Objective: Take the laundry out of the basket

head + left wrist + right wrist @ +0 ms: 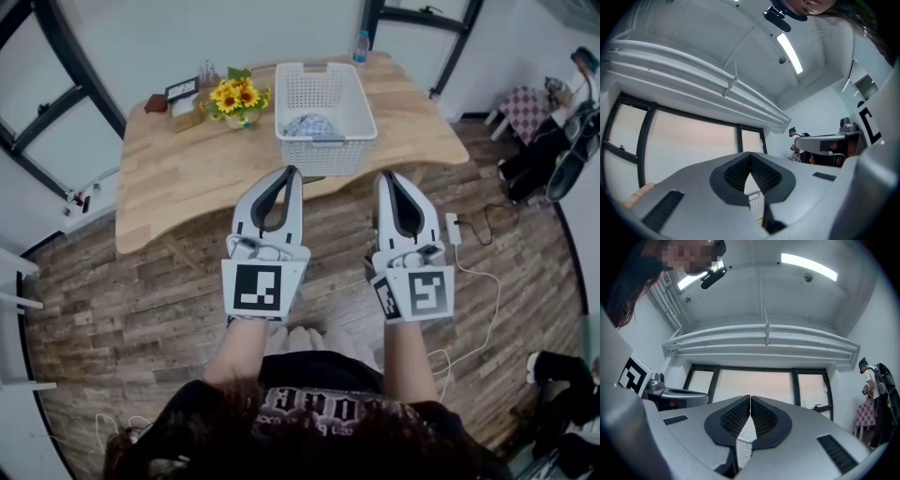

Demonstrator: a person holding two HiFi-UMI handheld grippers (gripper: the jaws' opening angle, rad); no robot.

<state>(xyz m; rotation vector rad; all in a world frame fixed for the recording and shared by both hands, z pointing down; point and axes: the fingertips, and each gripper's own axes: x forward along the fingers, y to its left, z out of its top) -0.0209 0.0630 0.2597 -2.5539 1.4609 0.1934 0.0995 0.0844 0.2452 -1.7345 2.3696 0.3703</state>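
A white plastic laundry basket (323,94) stands on the wooden table (187,169), near its front edge. A bundle of pale blue and white laundry (309,125) lies in its bottom. Both grippers are held up side by side in front of the table, short of the basket and tilted upward. My left gripper (293,172) is shut with nothing between its jaws, and so is my right gripper (387,175). In the left gripper view the closed gripper (750,154) frames a sliver of the basket (757,206). The right gripper view shows its closed gripper (750,398) and a strip of the basket (744,449).
On the table's left part stand a pot of sunflowers (237,97), a small box and a picture frame (182,89). A water bottle (362,45) is at the back. A power strip (453,228) with cables lies on the wooden floor. A checkered stool (525,110) stands at the right.
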